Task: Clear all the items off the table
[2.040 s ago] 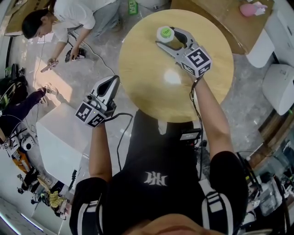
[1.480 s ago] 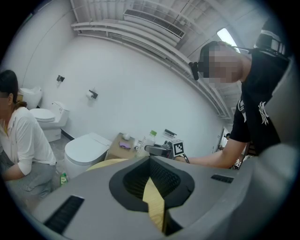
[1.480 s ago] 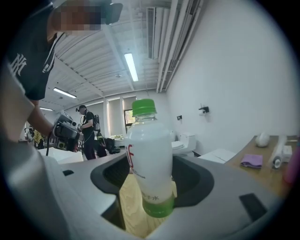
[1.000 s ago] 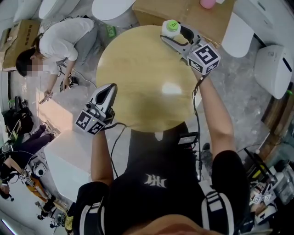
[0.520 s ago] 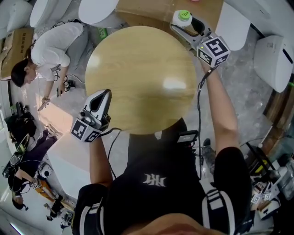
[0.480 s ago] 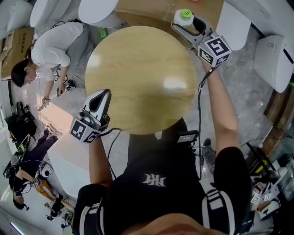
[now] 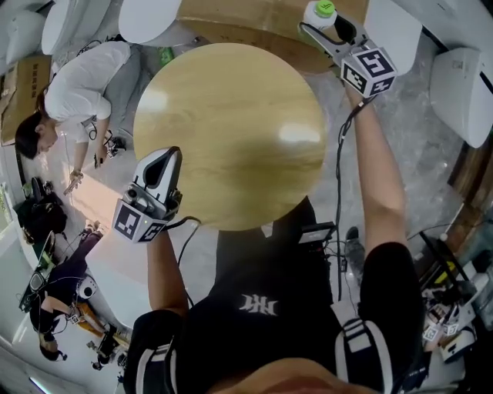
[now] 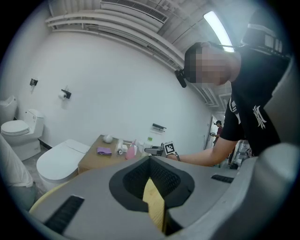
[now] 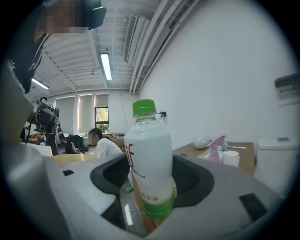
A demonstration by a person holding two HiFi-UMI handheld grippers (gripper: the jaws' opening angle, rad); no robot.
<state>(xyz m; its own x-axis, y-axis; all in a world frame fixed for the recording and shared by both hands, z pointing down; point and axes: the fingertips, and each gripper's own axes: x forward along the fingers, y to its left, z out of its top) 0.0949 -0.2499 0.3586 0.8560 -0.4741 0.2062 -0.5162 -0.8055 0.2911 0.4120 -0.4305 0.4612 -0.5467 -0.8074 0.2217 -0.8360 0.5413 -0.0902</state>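
A white drink bottle with a green cap (image 7: 320, 11) (image 9: 149, 164) stands upright between the jaws of my right gripper (image 7: 327, 27) (image 9: 151, 206), which is shut on its lower body. The bottle hangs past the far right edge of the round wooden table (image 7: 231, 131), over a brown counter (image 7: 254, 19). Nothing lies on the tabletop. My left gripper (image 7: 162, 165) (image 8: 151, 161) hovers at the table's near left edge, shut with nothing in it; only a sliver of tabletop shows through the slit between its jaws.
On the brown counter (image 9: 241, 149) are a pink spray bottle (image 9: 214, 151) and white rolls. White toilets (image 7: 146, 15) stand beyond the table. A person (image 7: 73, 81) crouches on the floor at the left. A white box (image 7: 127, 269) sits near my left side.
My right gripper has carried the bottle from the table's far edge out past it, towards the brown counter. The left gripper has stayed by the table's near left edge.
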